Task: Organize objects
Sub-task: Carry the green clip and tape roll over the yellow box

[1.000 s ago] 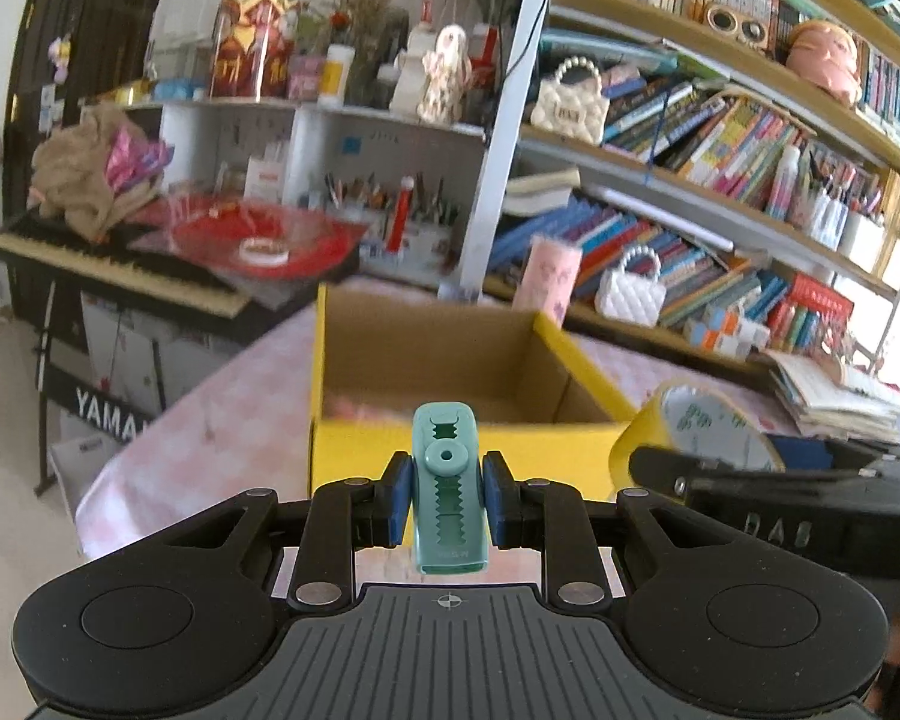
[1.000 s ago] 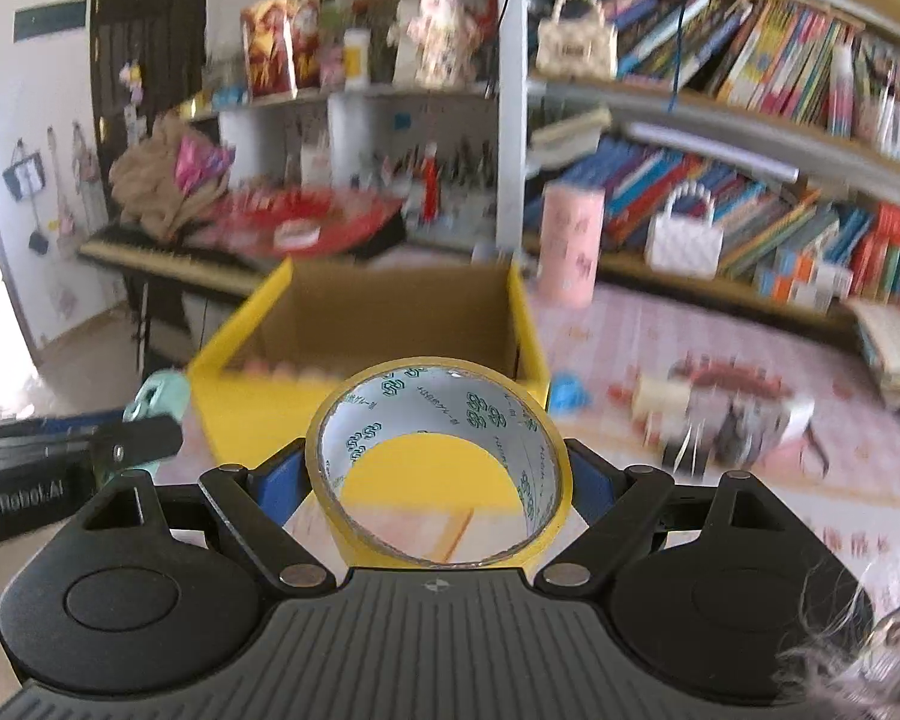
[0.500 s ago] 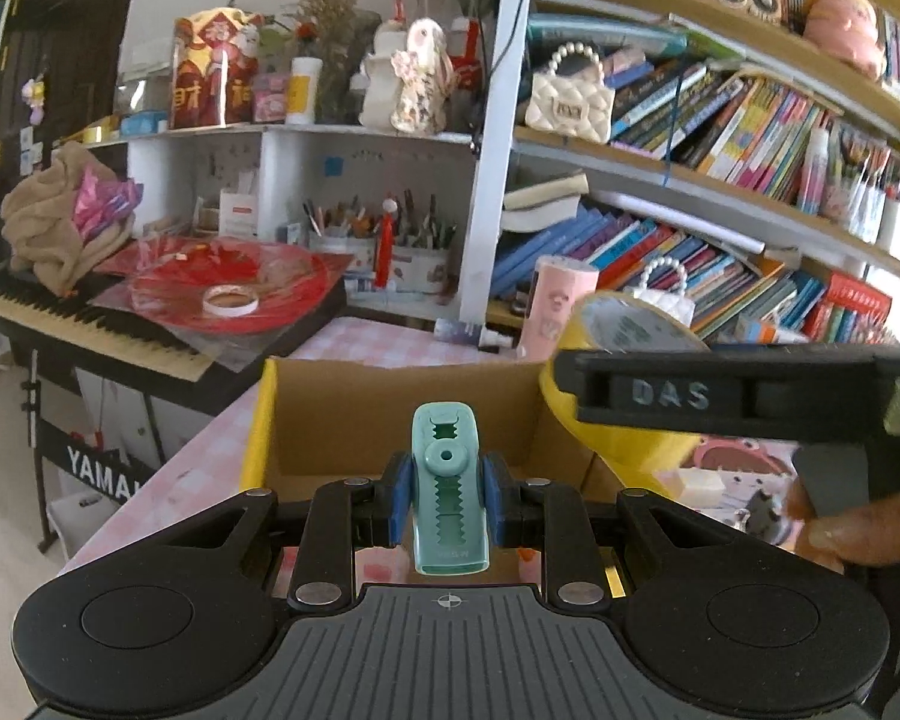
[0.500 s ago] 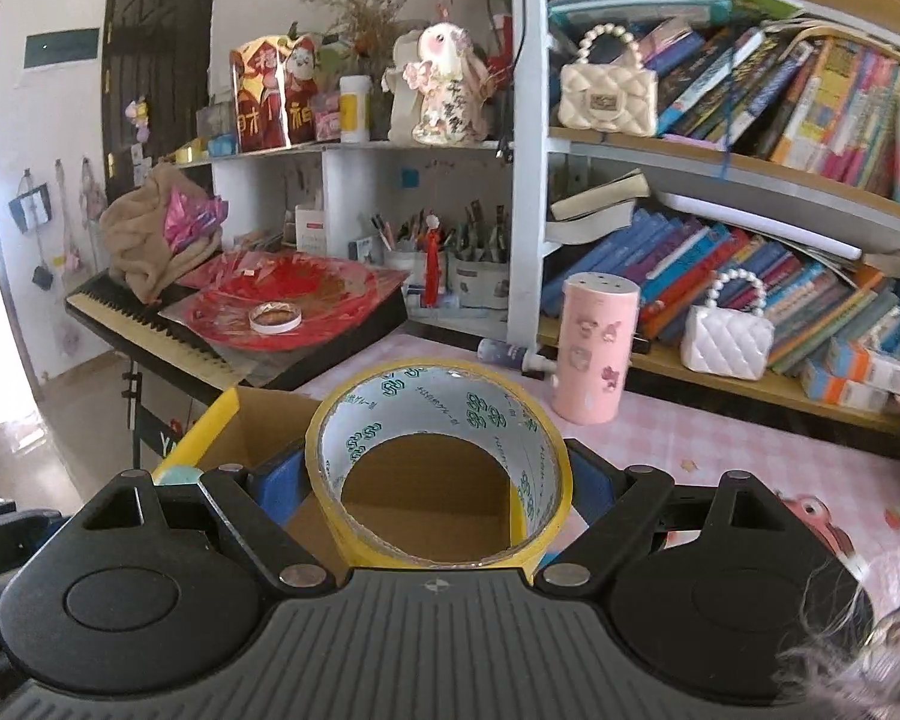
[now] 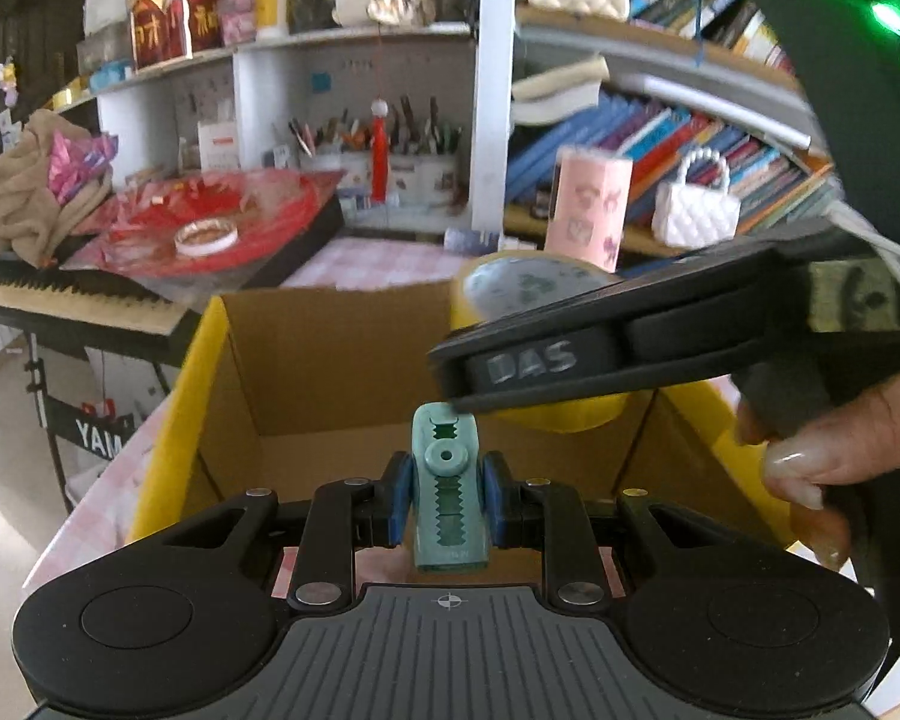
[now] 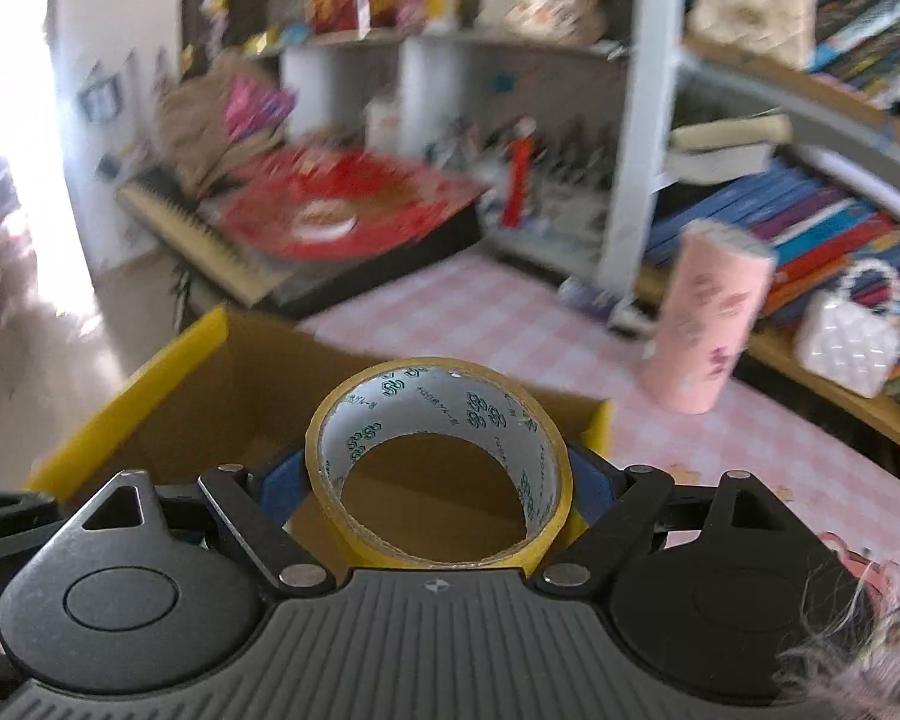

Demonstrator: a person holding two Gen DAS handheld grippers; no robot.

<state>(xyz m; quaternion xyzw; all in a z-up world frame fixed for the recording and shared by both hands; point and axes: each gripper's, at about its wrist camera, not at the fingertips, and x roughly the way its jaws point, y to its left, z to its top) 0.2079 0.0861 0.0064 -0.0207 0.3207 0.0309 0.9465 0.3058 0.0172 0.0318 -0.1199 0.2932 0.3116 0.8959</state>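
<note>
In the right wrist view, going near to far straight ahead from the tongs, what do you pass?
Right tongs shut on the yellow tape roll → open cardboard box → pink checked tablecloth → white shelf upright. The pink tumbler stands off to the right of that line.

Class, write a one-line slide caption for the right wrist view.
Right gripper holds a yellow tape roll over the open cardboard box on the pink checked table.

Raised letters "DAS" read on the side of the right tongs (image 5: 528, 360), just above the cardboard box (image 5: 330, 360). Left of that box, white "YAM" shows on the dark keyboard stand panel (image 5: 99, 438), cut off. The tape roll (image 6: 438, 456) liner carries green logos, its small print unreadable.
</note>
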